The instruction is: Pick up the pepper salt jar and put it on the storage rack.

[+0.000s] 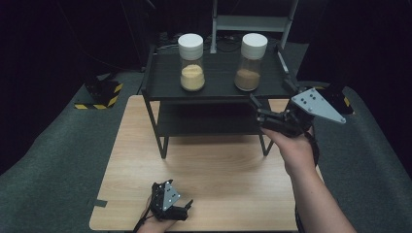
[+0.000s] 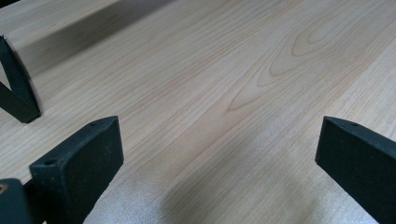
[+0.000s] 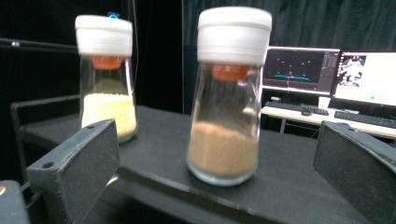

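Observation:
Two glass jars with white caps stand upright on the top of a black shelf (image 1: 218, 82). The left jar (image 1: 192, 62) holds yellow grains and the right jar (image 1: 250, 61) holds brown grains. My right gripper (image 1: 257, 114) is held at the shelf's front right edge, just below and in front of the brown jar, open and holding nothing. In the right gripper view the brown jar (image 3: 226, 116) stands between the open jaws but farther off, with the yellow jar (image 3: 106, 93) behind on the left. My left gripper (image 1: 182, 206) rests open low over the wooden table (image 2: 224, 84).
The shelf has a lower tier (image 1: 209, 121) and thin legs (image 2: 16, 95) on the table. Dark grey cloth (image 1: 58, 145) surrounds the table. A striped yellow-black block (image 1: 99, 94) sits at the left. Monitors (image 3: 327, 70) and a keyboard (image 3: 364, 119) stand beyond the shelf.

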`<state>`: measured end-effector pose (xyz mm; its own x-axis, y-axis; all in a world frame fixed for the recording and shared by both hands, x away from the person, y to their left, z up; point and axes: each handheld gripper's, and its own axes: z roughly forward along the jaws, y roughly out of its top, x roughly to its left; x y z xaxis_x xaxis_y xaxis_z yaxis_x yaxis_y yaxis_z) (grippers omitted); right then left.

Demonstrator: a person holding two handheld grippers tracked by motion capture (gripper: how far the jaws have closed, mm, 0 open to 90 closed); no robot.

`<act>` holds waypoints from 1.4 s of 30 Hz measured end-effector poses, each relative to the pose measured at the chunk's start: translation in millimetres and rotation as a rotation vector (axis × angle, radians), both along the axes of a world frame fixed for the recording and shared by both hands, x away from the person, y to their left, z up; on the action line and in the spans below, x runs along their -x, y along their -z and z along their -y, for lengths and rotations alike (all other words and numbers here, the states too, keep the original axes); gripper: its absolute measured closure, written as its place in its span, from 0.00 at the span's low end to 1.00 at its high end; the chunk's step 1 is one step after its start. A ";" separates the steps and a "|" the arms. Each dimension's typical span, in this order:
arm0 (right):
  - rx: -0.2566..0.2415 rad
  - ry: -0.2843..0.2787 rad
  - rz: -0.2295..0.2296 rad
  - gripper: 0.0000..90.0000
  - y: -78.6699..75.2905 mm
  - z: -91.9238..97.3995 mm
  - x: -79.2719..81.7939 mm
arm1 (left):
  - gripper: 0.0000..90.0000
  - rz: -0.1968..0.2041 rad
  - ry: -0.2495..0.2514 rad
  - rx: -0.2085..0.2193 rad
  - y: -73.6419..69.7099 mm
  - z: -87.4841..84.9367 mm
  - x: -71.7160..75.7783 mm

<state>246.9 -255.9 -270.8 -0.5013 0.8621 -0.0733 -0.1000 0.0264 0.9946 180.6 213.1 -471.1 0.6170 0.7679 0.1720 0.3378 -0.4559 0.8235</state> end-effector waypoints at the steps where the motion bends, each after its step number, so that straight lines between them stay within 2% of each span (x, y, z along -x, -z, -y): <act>1: 0.010 0.000 0.003 0.00 3.2 1.0 1.8 | 0.01 0.000 0.000 0.000 0.0 0.0 0.0; 3: 0.018 -0.001 0.003 0.00 6.7 1.8 4.0 | 0.01 0.000 -0.001 0.001 0.1 0.0 0.1; 5: 0.043 -0.008 0.003 0.00 18.0 4.7 10.2 | 0.01 -0.001 -0.002 0.001 0.0 0.0 0.0; 8: 0.051 -0.022 -0.008 0.00 30.8 9.0 16.1 | 0.01 -0.001 -0.002 0.001 0.0 0.0 0.0; 9: 0.051 -0.022 -0.008 0.00 30.8 9.0 16.1 | 0.01 -0.001 -0.003 0.001 0.0 0.1 0.0; 11: 0.060 -0.033 -0.020 0.00 44.1 12.8 21.9 | 0.01 -0.002 -0.003 0.002 -0.1 0.0 -0.2; 17: 0.070 -0.044 -0.052 0.00 70.1 20.0 29.7 | 0.01 -0.010 -0.007 0.015 -0.2 -1.8 -2.2; 18: 0.070 -0.044 -0.052 0.00 70.1 20.0 29.7 | 0.01 -0.010 -0.007 0.015 -0.2 -1.8 -2.2; 20: 0.083 -0.050 -0.078 0.00 81.0 23.8 30.7 | 0.01 -0.014 -0.007 0.017 -0.6 -2.4 -3.0; 33: 0.128 -0.034 -0.139 0.00 118.0 30.0 38.4 | 0.01 -0.007 -0.002 0.014 0.0 -2.0 -2.4; 34: 0.148 -0.030 -0.156 0.00 125.7 30.3 39.7 | 0.01 -0.009 -0.003 0.014 -0.1 -1.7 -2.5; 38: 0.169 -0.026 -0.180 0.00 136.2 30.9 40.4 | 0.01 -0.009 0.000 0.011 -0.3 -1.7 -2.8; 39: 0.183 -0.020 -0.193 0.00 145.1 31.1 41.4 | 0.01 -0.010 0.001 0.011 -0.4 -1.7 -2.9; 42: 0.202 -0.012 -0.223 0.00 157.6 31.9 41.9 | 0.01 -0.009 0.001 0.008 -0.4 -1.3 -2.8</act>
